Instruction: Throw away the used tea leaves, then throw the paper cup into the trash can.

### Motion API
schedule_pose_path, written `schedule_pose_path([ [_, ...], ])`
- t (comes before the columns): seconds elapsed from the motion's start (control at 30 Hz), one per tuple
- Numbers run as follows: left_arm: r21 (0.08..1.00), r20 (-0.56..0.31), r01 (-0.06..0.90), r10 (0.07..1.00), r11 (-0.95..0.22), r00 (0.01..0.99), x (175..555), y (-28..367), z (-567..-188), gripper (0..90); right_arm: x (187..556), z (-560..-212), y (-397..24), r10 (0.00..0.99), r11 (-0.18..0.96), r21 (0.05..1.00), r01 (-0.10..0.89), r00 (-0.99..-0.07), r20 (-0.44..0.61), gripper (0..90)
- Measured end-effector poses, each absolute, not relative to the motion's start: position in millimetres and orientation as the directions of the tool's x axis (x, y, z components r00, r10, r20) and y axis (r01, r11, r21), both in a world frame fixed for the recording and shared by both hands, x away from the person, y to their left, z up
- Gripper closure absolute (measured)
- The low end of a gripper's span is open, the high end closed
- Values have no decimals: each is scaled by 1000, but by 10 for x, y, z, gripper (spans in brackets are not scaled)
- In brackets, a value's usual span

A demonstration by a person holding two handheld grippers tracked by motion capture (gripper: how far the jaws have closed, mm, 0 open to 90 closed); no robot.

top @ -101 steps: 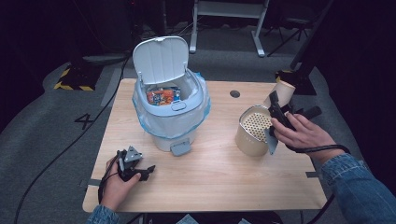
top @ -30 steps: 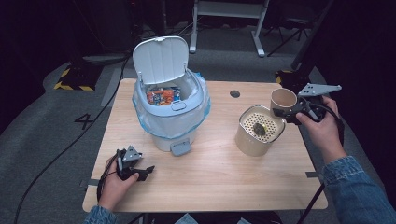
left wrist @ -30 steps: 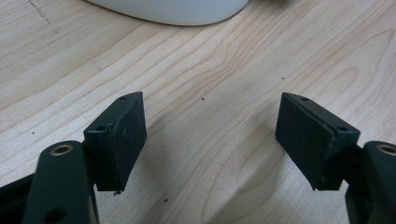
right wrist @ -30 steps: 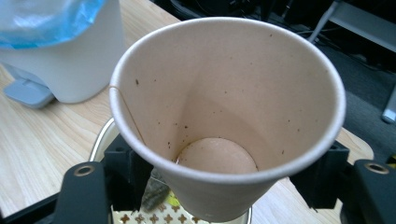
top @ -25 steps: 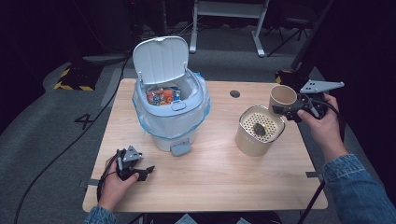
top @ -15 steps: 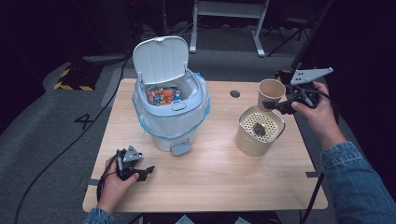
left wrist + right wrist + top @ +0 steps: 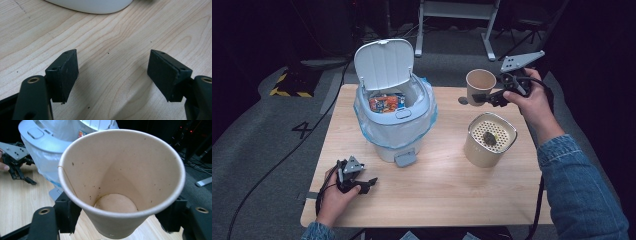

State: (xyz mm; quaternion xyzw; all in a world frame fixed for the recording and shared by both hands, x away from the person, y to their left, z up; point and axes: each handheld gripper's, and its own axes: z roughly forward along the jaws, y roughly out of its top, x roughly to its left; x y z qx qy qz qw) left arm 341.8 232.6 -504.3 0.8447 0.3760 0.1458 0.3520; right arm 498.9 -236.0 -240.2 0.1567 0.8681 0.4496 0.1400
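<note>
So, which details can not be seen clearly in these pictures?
- Brown paper cup, right gripper view: its wall hides the pads' contact.
- Dark lump in the beige strainer canister, high view: too small to identify.
- White lidded bin, left gripper view: cut off by the top edge.

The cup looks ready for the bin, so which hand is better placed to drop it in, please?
Right: its gripper already holds the cup beside the open bin. The left gripper rests open on the table.
</note>
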Motion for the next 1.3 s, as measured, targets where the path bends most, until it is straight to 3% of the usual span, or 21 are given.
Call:
schedule_pose_path([
  [0.73, 706, -23, 533, 738, -465, 674, 3423, 2326, -5044, 253, 5164, -2286, -1384, 344, 397, 914, 84, -937, -63, 301],
  [0.9, 706, -24, 534, 738, -465, 674, 3423, 2326, -5044, 252, 5179, -2351, -1187, 347, 325, 941, 94, -938, -26, 299],
  [1.3, 705, -19, 530, 734, -472, 679, 3440, 2327, -5042, 252, 5175, -2556, -791, 309, 312, 944, 109, -951, 8, 299],
])
